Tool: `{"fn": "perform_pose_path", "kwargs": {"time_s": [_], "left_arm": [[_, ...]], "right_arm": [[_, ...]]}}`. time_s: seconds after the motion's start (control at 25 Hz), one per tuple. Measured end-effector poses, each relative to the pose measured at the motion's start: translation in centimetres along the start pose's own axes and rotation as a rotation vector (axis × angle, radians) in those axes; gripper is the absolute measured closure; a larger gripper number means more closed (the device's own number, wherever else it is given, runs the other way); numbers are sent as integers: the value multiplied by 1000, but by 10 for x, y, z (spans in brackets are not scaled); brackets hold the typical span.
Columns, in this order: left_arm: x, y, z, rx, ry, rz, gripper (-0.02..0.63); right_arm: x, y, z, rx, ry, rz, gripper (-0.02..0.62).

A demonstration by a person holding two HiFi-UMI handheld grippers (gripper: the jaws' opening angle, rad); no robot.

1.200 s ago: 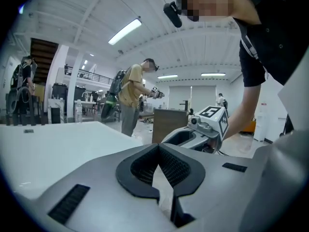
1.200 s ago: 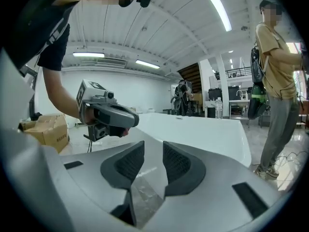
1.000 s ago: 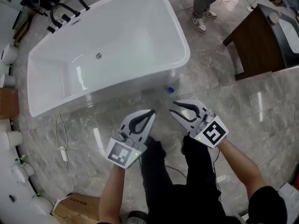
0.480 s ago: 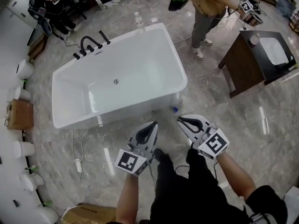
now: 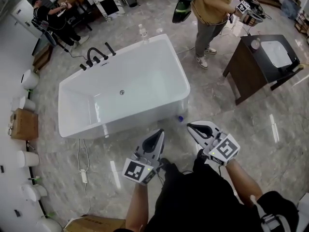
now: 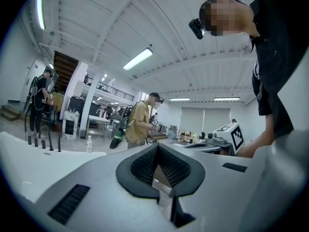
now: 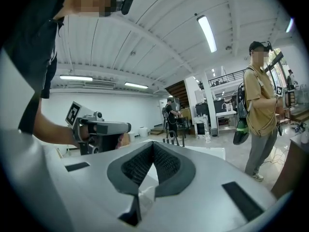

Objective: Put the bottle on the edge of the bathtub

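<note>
A white bathtub (image 5: pixel 181 93) stands on the marble floor ahead of me. A clear bottle with a blue cap (image 5: pixel 180 118) lies on the floor against the tub's near right corner. A second clear bottle (image 5: pixel 143 32) stands upright just beyond the tub's far rim. My left gripper (image 5: pixel 160 132) and right gripper (image 5: pixel 189 125) hover side by side below the tub, both shut and empty. The capped bottle lies slightly above and between their tips. In the left gripper view the upright bottle (image 6: pixel 89 144) shows past the tub's rim (image 6: pixel 29 151).
A black faucet (image 5: pixel 94 56) stands at the tub's far left corner. A person in a yellow shirt (image 5: pixel 208 6) stands beyond the tub, next to a dark wooden vanity (image 5: pixel 258 64). A cable with a plug (image 5: pixel 83 168) lies left of me. White pots (image 5: pixel 29 79) line the left wall.
The right gripper's jaws have gone from open to shut with nothing in them. The head view has pulled back, showing more of the room. Both grippers sit a little lower in the view.
</note>
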State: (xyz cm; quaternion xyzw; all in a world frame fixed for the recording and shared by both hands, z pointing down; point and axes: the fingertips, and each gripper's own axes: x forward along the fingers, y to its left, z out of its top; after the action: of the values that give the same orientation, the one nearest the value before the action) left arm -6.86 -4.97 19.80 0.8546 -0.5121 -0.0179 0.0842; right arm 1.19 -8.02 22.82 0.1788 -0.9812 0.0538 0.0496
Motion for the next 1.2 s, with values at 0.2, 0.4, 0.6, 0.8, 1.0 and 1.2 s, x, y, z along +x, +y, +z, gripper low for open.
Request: {"fn": "perform_pose_path", "kwargs": {"time_s": [0.2, 0.4, 0.6, 0.8, 1.0, 1.2], "left_arm": [[16, -29, -3, -4, -4, 60, 595], [21, -58, -17, -50, -5, 137, 595], [8, -74, -26, -78, -2, 163, 595], [-36, -76, -23, -60, -5, 159, 595], [-112, -80, -28, 12, 47, 165, 595], [-188, -96, -46, 17, 36, 130, 595]], "right_arm": [[-32, -13, 4, -4, -14, 40, 583], [-57, -18, -2, 6, -3, 111, 583], [-76, -10, -15, 30, 35, 100, 583], [-86, 19, -21, 54, 44, 29, 583], [-85, 86, -19, 55, 20, -22, 583], [-90, 163, -27, 32, 11, -64, 583]]}}
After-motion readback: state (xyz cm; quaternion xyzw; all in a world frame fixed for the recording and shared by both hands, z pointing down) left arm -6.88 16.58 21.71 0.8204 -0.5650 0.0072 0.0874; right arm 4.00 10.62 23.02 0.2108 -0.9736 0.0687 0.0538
